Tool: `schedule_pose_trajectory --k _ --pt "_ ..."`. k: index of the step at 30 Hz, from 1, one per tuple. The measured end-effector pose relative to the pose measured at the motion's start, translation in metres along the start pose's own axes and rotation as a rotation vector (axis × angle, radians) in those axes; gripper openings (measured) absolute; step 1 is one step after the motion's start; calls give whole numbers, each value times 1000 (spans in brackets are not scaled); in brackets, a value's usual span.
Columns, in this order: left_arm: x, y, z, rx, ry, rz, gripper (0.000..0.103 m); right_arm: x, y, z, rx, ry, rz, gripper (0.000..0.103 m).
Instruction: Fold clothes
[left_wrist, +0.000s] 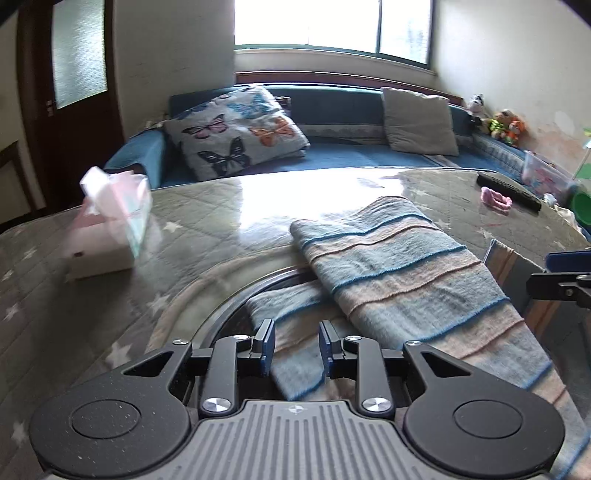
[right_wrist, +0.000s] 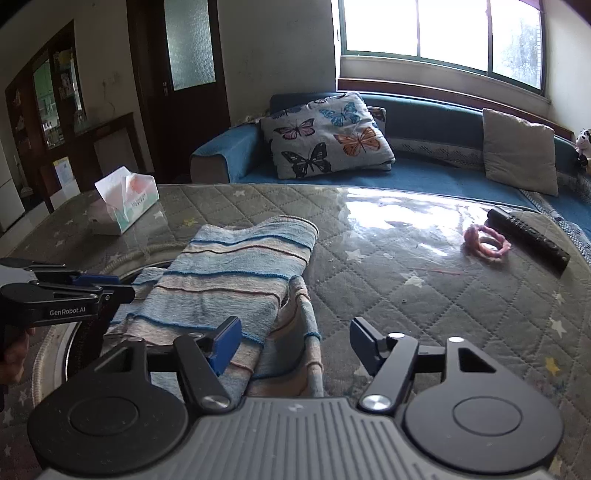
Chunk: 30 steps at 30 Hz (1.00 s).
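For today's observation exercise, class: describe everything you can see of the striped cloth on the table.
The striped cloth looks like soft knitted fabric in pale blue and beige bands edged with darker blue lines. It lies partly folded on the quilted table, its upper layer doubled over a lower one that sticks out at the near right. The left gripper and right gripper are both open at its near edge, neither holding it.

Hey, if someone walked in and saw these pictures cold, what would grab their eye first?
Probably the striped blue and beige cloth, partly folded on the quilted, star-patterned table cover, with the open left hand-held gripper and open right hand-held gripper poised at its near edge. Next, the butterfly cushion on the blue sofa under the bright window. The tissue box at the table's far left also stands out.
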<state>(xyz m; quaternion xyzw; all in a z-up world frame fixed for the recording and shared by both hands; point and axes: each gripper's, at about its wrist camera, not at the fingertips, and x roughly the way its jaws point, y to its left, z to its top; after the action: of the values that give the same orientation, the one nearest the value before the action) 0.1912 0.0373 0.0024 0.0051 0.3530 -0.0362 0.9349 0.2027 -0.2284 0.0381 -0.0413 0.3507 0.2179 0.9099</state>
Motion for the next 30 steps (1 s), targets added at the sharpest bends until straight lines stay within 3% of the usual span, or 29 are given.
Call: schedule_pose_trajectory --k 4,8,11,12,15,24,30 --pt "12 1 1 16 13 0 26 10 -1 0 8 22 18 55" --pt "18 -1 -1 31 14 -14 14 20 -3 0 16 44 36 44" --pt "20 -5 -6 59 25 -16 4 27 -4 0 24 59 48 26" --pt "20 -6 -7 61 25 -19 2 28 -5 0 29 59 47 16" --pt "18 -5 -6 56 17 -14 0 27 -8 0 43 55 34 5" --pt "-18 18 3 -4 -45 92 0 -11 -21 3 79 -55 -45 2" --pt "-25 16 3 18 -20 39 4 -47 -34 4 120 -147 -118 2"
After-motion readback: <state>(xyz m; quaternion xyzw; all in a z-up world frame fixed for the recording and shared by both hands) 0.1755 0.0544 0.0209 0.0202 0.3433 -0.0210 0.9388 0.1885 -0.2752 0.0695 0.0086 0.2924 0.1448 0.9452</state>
